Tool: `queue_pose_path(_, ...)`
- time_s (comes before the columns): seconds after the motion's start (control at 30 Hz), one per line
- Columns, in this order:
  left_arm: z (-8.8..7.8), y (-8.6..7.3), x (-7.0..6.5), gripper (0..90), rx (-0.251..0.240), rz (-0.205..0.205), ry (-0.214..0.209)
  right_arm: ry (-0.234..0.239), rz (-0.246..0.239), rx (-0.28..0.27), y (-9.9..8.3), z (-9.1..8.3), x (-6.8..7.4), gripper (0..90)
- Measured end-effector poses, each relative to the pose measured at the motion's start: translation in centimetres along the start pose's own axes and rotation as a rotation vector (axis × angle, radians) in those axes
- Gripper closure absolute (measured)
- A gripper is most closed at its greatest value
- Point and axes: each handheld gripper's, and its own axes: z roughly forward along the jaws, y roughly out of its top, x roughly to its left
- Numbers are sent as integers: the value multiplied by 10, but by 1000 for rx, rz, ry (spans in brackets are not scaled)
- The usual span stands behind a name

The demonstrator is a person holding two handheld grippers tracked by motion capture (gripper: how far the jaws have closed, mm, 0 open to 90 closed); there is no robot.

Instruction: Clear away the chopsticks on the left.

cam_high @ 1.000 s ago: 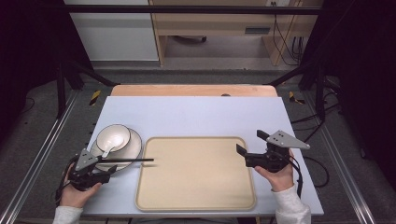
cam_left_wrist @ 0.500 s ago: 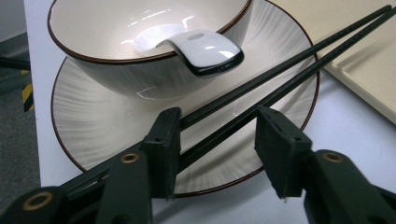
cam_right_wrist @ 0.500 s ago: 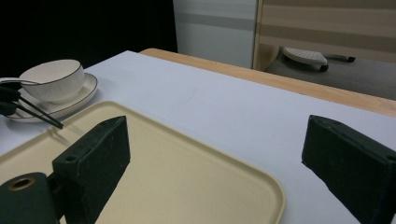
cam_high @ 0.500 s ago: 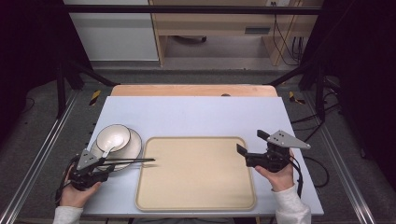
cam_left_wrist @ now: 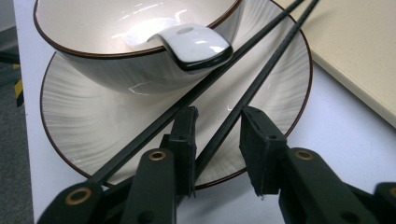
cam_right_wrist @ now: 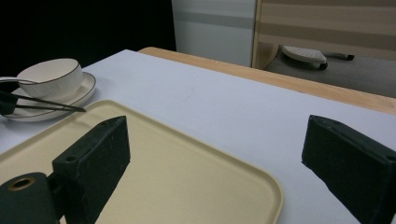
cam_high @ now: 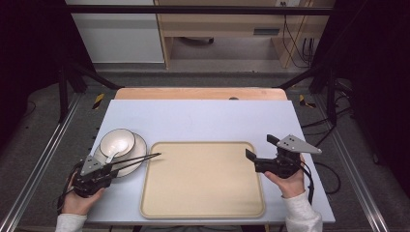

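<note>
**Left jaws narrowing around one chopstick; right jaws wide and empty**

The left gripper (cam_left_wrist: 217, 135) sits at the near left of the table (cam_high: 203, 121), over the near rim of the plate (cam_left_wrist: 93, 121). Two black chopsticks (cam_left_wrist: 261, 70) lie across the plate, their far tips reaching the left edge of the beige tray (cam_high: 203, 181). One chopstick runs between the jaws; the other passes just outside the left jaw. The jaws have just been closing and stand narrow, with a visible gap between the right-hand pad and the stick, so no grip is confirmed. A bowl (cam_left_wrist: 116, 51) with a white spoon (cam_left_wrist: 196, 44) rests on the plate behind the sticks.

The right gripper (cam_right_wrist: 215, 163) hovers at the tray's right edge, jaws wide apart, nothing between them.
</note>
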Motion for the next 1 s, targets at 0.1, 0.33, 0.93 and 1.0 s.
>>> queue_pose_path(0.1, 1, 1, -2, 692, 6, -7, 1, 1, -1, 1, 0, 0, 0, 80)
queue_pose_path(0.33, 2, 4, -6, 745, 16, -16, -3, 2, -2, 1, 0, 0, 0, 79)
queue_pose_path(0.93, 6, 11, -14, 798, 33, -50, -18, 1, -2, 3, 0, 0, 0, 78)
queue_pose_path(1.0, 6, 12, -14, 767, 32, -55, -23, 0, 0, 1, 0, 0, 0, 78)
